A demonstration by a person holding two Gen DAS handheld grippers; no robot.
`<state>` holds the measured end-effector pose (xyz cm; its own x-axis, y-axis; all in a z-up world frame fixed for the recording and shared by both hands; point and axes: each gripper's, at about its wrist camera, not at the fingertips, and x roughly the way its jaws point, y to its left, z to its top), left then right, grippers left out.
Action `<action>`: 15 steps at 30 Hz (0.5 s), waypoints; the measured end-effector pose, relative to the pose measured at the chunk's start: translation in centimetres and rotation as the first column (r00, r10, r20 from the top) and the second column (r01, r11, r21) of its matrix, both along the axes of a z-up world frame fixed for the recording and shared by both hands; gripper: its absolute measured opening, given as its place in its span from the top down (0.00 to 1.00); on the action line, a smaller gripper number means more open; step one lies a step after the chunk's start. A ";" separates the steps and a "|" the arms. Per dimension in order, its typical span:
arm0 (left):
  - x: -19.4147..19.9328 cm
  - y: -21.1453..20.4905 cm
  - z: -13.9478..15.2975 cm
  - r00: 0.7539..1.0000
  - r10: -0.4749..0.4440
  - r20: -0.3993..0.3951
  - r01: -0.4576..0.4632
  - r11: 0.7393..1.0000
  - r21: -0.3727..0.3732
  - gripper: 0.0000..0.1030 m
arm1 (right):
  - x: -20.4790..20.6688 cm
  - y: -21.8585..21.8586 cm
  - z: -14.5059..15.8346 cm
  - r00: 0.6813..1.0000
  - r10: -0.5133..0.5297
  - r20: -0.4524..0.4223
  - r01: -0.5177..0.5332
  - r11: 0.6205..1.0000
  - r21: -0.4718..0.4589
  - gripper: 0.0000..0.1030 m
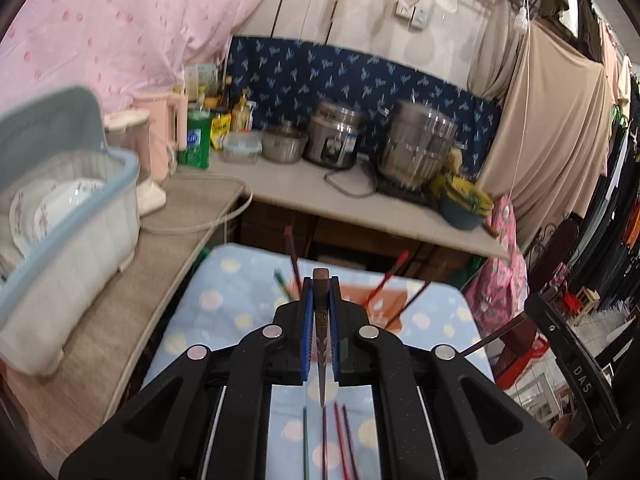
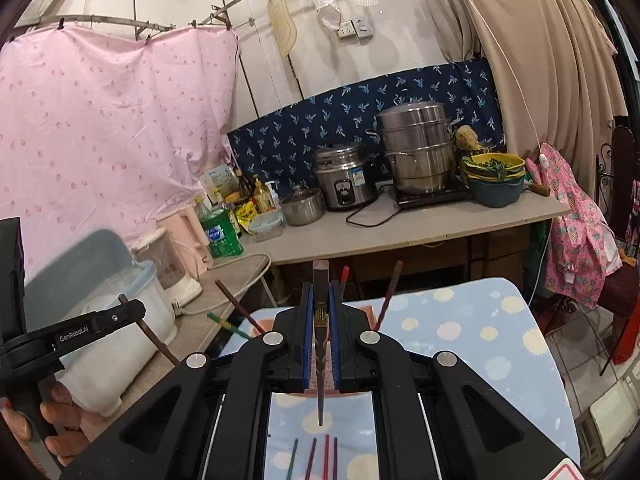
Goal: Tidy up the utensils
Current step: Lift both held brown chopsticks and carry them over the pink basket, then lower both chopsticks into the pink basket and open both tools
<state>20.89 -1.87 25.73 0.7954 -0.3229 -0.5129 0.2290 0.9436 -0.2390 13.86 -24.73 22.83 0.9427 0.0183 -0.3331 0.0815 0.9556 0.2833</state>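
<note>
Cluttered kitchen corner: pink sheet on the wall, pots along a long desk (image 2: 400,236), and a low desk under a dotted blue cloth (image 2: 480,344) where the work happens.

Left tongs (image 1: 321,308) are clamped on one dark chopstick (image 1: 321,320), which runs straight up between the blue pads, its blunt end poking out at 12 o'clock and its tip hanging below. Right tongs (image 2: 321,312) pinch a second dark chopstick (image 2: 321,320) the same way. From the right view, the left tongs sit at 9 o'clock with their stick crossing them at a slant.

Just beyond each set of tongs stands an orange holder (image 1: 384,300) on the cloth, already carrying sticks that lean outward. I count about four in it, red, dark and green, though blur makes that uncertain. Four loose chopsticks (image 2: 320,456) lie on the cloth at 6 o'clock: one green, three reddish or purple.

Risks, as I judge them: each stick is held near its middle by a thin grip, so it could swivel or slip while being carried. Lowered carelessly, a tip could hit the leaning sticks or the holder's rim and tip the holder over. Both tongs aiming at one holder might also collide.
</note>
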 end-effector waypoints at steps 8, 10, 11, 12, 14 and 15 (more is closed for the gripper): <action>3.8 -1.4 4.7 0.987 0.053 0.153 -0.050 0.999 -0.019 0.93 | 5.2 -0.7 4.7 0.995 -0.024 0.097 0.023 1.000 0.011 0.93; 5.2 -2.0 4.5 0.985 0.062 0.161 -0.059 0.998 -0.021 0.93 | 6.6 -0.8 4.7 0.995 -0.029 0.097 0.027 1.000 0.013 0.93; 5.8 -2.1 4.3 0.984 0.065 0.164 -0.063 0.998 -0.016 0.93 | 7.5 -0.9 4.5 0.995 -0.032 0.091 0.031 0.999 0.014 0.93; 6.3 -2.4 4.0 0.982 0.074 0.172 -0.074 0.997 -0.006 0.93 | 8.1 -1.0 4.2 0.996 -0.033 0.084 0.031 0.999 0.016 0.93; 7.4 -3.0 3.2 0.983 0.078 0.168 -0.081 0.997 0.012 0.93 | 9.4 -1.2 3.2 0.998 -0.030 0.060 0.029 0.999 0.023 0.93; 8.0 -3.2 2.5 0.985 0.077 0.155 -0.080 0.997 0.018 0.93 | 9.9 -1.3 2.6 0.998 -0.028 0.048 0.027 0.999 0.027 0.93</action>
